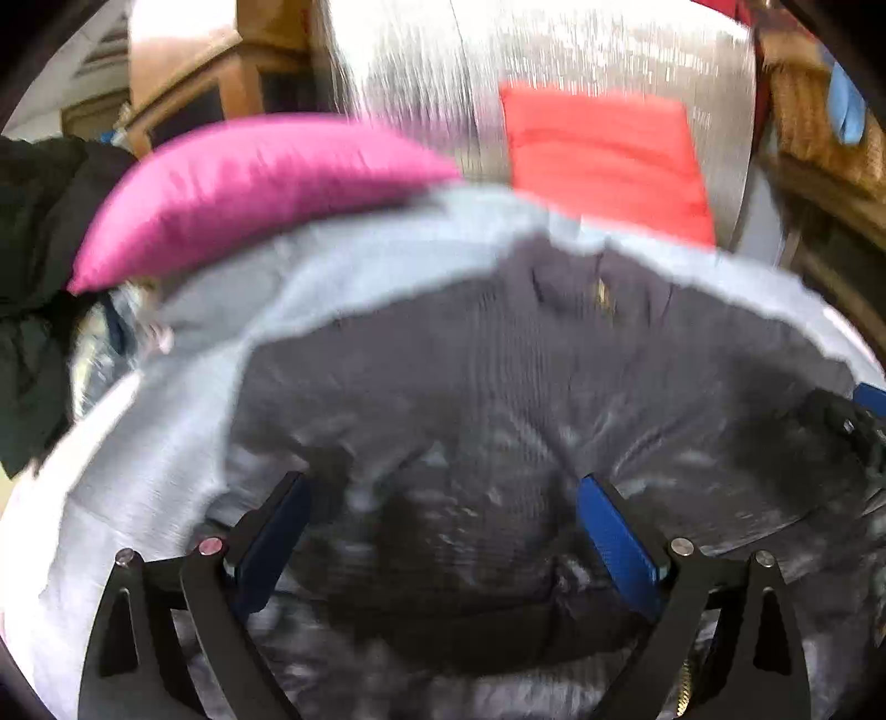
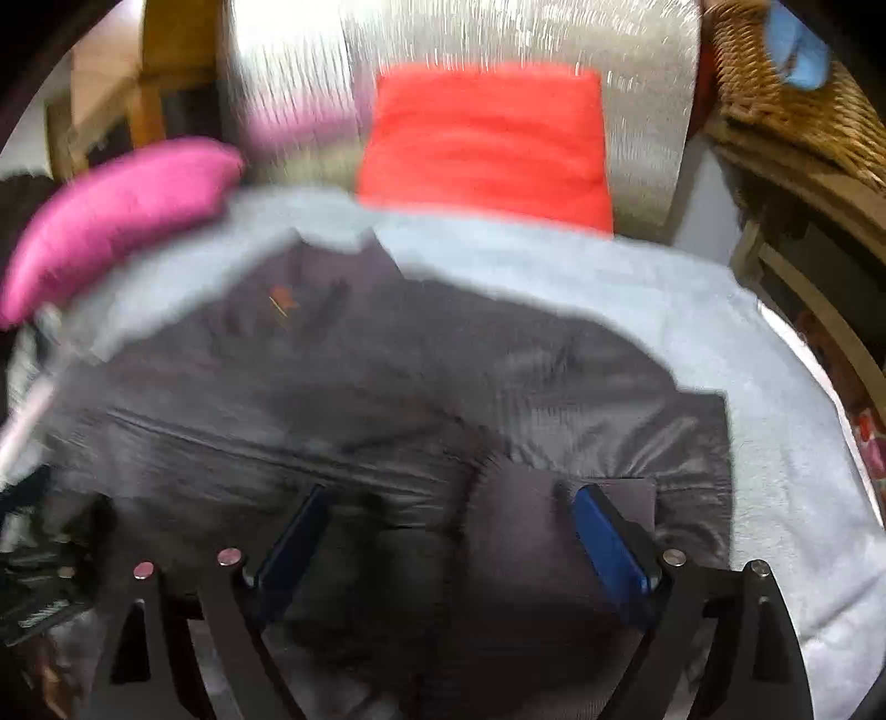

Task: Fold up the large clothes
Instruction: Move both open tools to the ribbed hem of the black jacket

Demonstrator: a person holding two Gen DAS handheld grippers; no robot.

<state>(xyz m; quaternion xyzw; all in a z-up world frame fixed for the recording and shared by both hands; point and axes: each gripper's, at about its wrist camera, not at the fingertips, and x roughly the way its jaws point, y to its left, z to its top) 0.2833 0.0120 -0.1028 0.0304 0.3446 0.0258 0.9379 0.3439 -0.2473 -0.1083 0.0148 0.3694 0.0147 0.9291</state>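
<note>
A dark grey jacket [image 1: 498, 399] lies spread on a pale blue-grey cover [image 1: 166, 443], with a small orange mark [image 2: 282, 299] near its far edge. My left gripper [image 1: 443, 487] hangs over the near part of the jacket, jaws wide apart and its blue pads [image 1: 614, 531] clear of the cloth. My right gripper [image 2: 454, 498] is also open above the jacket [image 2: 387, 387]. A folded flap of dark cloth [image 2: 531, 531] lies under and between its fingers, not pinched. Both views are blurred.
A pink cushion [image 1: 249, 188] and a red cushion [image 1: 603, 149] lean against a shiny silver backrest [image 1: 554, 50] behind the jacket. Black clothing [image 1: 33, 266] is piled at the left. A wicker basket [image 2: 786, 94] and wooden furniture [image 2: 819, 288] stand at the right.
</note>
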